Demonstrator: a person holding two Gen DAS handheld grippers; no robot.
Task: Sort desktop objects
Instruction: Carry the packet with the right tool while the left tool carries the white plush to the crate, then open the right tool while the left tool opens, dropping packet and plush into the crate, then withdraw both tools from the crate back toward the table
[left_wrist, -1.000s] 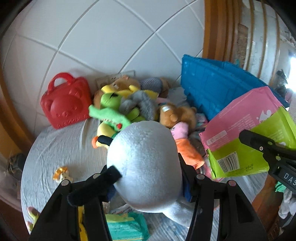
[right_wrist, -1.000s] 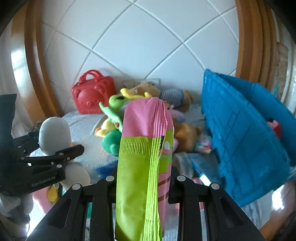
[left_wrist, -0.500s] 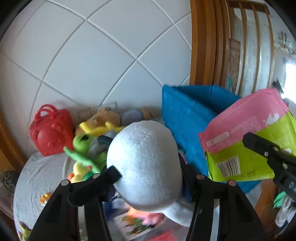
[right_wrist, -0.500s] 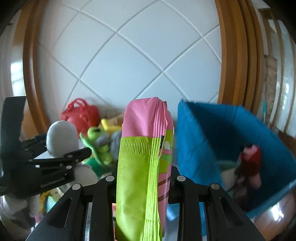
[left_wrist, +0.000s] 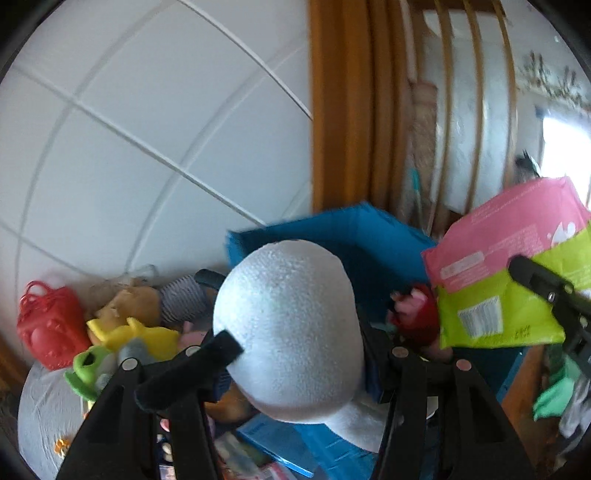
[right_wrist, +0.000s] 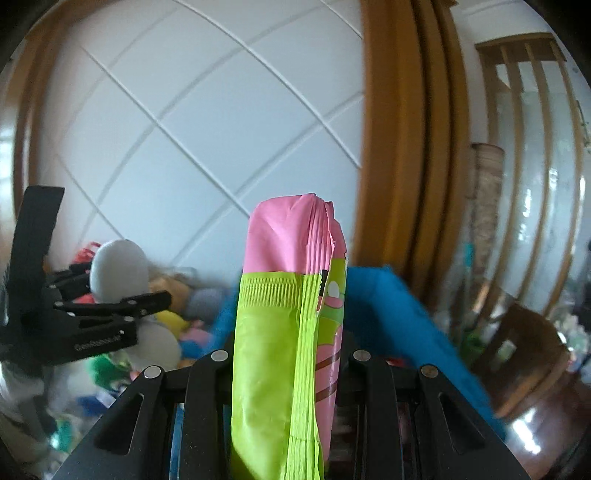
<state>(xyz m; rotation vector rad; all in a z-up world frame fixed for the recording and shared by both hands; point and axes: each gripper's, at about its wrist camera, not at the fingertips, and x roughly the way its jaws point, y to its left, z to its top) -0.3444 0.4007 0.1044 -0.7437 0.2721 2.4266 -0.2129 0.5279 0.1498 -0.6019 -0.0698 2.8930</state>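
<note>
Two loads are being carried at once, and both look bound for the blue bin.

From the left wrist camera, the left gripper (left_wrist: 295, 354) is clenching its jaws on a grey plush toy (left_wrist: 288, 332), whose rounded body is bulging up between the fingers and blocking the middle of the view. Behind it the blue bin (left_wrist: 332, 236) is standing open, with a red and pink toy (left_wrist: 417, 314) lying inside. A heap of soft toys (left_wrist: 125, 332) and a red bear bag (left_wrist: 48, 328) are sitting on the tabletop (left_wrist: 44, 417) at the left. To do this well, the plush should be travelling clear over the bin's near wall before the jaws let go, since its tail is hanging low.

From the right wrist camera, the right gripper (right_wrist: 288, 362) is grasping a pink and green packet (right_wrist: 280, 332) upright between its jaws, near the bin's rim (right_wrist: 388, 291). The left gripper is hanging just beside it, so the two should probably be releasing one after the other, not together.
</note>
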